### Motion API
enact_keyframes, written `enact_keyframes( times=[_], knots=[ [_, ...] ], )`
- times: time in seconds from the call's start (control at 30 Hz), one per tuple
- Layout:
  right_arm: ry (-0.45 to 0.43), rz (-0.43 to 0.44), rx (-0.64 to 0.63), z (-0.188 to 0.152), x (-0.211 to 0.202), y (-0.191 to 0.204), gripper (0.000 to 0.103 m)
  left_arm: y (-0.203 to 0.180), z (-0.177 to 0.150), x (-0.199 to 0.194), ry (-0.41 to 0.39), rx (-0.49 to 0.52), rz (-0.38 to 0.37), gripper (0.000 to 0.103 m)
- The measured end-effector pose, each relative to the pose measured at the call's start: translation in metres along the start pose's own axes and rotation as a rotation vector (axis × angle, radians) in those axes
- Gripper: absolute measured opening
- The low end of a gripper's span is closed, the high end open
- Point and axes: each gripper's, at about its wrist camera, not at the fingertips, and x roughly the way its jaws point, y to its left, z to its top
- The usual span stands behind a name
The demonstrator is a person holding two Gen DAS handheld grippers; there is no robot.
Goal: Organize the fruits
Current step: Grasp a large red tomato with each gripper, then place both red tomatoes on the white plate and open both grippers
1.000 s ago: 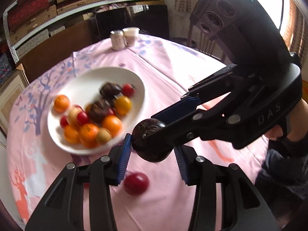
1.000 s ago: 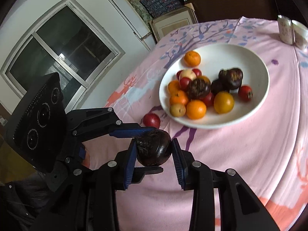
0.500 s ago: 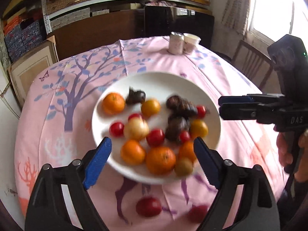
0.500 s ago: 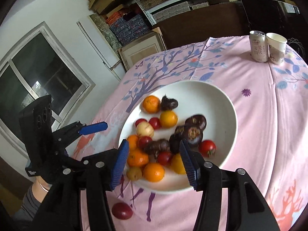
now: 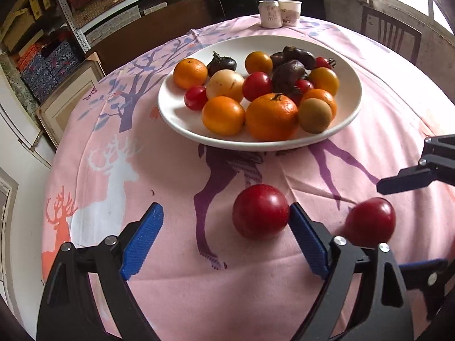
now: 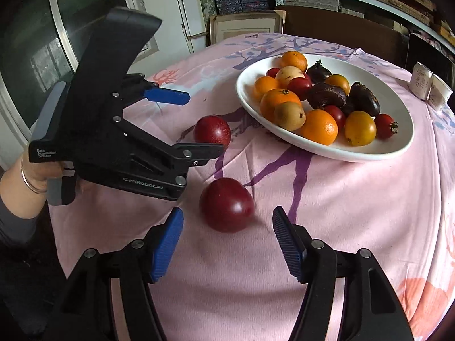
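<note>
A white plate (image 5: 345, 119) (image 6: 403, 130) holds several oranges, small red tomatoes, yellow fruits and dark purple fruits. Two dark red plums lie on the pink tablecloth in front of it. My left gripper (image 5: 224, 236) is open low over the cloth; one plum (image 5: 260, 211) (image 6: 212, 130) sits between its fingers, close to the right finger. My right gripper (image 6: 227, 244) is open, with the other plum (image 6: 226, 204) (image 5: 369, 221) just beyond its fingertips. In the right wrist view the left gripper (image 6: 186, 123) reaches in from the left.
A can (image 5: 270, 14) and a paper cup (image 5: 291, 12) stand at the table's far edge. A wooden chair (image 5: 389, 37) stands at the far right. Shelves with boxes line the back wall. A framed picture (image 6: 246, 25) leans beyond the table.
The dark purple fruit held a second ago now lies on the plate. Both grippers have opened, dropped low and come close to the two red plums on the cloth.
</note>
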Motion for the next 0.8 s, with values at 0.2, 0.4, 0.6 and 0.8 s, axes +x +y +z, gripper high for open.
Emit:
enact_keyframes(
  times=[0.2,0.4,0.6,0.8],
  knots=[
    [0.009,0.069,0.104,0.001,-0.002,-0.018,0.039,-0.013,-0.002,-0.010,0.008,0.010,-0.092,0.037],
    [-0.108,0.160,0.241,0.001,-0.054,-0.063,0.040,-0.012,0.005,-0.053,-0.092,-0.034,-0.163,0.037],
    [-0.194,0.057,0.317,0.059,-0.069,-0.111,0.040,-0.005,0.073,-0.061,-0.174,-0.088,-0.140,0.038],
    [-0.244,-0.013,0.343,0.116,-0.043,-0.128,0.060,0.009,0.125,-0.014,-0.142,-0.195,-0.046,0.080]
  ],
)
